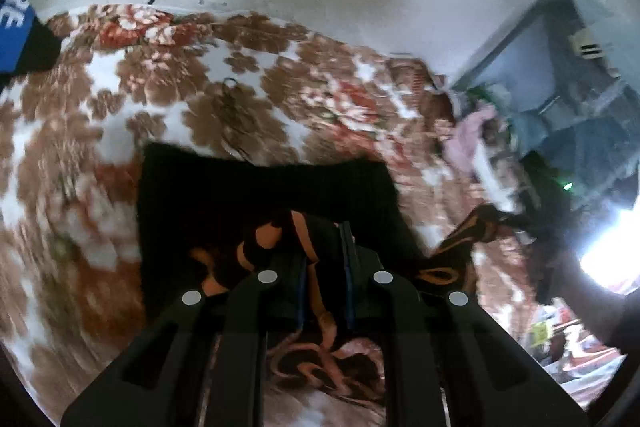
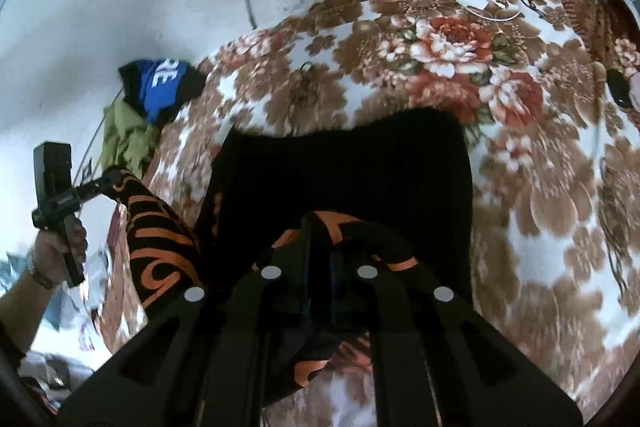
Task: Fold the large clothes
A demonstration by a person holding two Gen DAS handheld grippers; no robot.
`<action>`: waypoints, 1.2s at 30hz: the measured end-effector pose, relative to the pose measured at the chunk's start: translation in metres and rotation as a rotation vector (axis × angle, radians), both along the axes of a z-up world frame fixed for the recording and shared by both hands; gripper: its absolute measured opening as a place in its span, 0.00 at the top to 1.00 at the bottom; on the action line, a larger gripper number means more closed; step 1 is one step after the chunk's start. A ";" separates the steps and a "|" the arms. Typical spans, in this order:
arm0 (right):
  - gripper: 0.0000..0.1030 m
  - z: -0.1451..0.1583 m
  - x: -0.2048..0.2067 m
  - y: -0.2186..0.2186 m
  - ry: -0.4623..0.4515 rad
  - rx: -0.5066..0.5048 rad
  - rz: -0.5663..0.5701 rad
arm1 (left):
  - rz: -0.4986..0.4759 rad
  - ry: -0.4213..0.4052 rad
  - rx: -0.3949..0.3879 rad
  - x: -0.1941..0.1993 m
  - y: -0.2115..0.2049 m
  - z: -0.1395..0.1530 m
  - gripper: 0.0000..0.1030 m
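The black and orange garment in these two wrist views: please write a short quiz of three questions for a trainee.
1. True or false: both grippers are shut on the black and orange garment.
2. What lies under the garment? A) bare wood floor B) floral blanket C) glass table
3. In the right wrist view, which gripper appears at the far left edge?

Key: 1. True: the left gripper and the right gripper each pinch the cloth. 2. B. 3. The left gripper.

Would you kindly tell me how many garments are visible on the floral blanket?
3, possibly more hidden: a black garment with orange swirls gripped mid-blanket, a blue-and-black printed garment at the far left edge, and an olive-green garment beside it.
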State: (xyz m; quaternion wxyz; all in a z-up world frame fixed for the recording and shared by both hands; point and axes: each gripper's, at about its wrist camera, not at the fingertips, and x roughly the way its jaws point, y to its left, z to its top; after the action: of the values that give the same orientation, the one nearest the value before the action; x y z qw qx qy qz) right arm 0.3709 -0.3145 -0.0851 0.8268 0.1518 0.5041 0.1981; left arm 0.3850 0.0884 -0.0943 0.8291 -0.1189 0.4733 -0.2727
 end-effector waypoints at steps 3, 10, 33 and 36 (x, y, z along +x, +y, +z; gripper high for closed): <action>0.93 -0.015 0.045 0.004 -0.012 -0.068 0.021 | 0.009 0.034 0.029 0.052 -0.003 -0.020 0.88; 0.93 -0.075 0.143 -0.004 0.020 -0.080 -0.005 | 0.095 0.117 0.031 0.147 0.003 -0.081 0.88; 0.16 -0.134 0.199 -0.007 0.042 -0.187 0.045 | 0.148 0.171 0.194 0.184 0.019 -0.136 0.05; 0.05 -0.115 0.187 -0.011 0.008 -0.131 0.050 | 0.146 0.131 0.231 0.165 0.026 -0.115 0.05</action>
State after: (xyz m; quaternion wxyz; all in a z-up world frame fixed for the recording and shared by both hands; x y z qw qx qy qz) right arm 0.5578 -0.3257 -0.1999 0.8279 0.0854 0.5228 0.1844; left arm 0.5500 0.1144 -0.2093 0.8222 -0.0743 0.5449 -0.1470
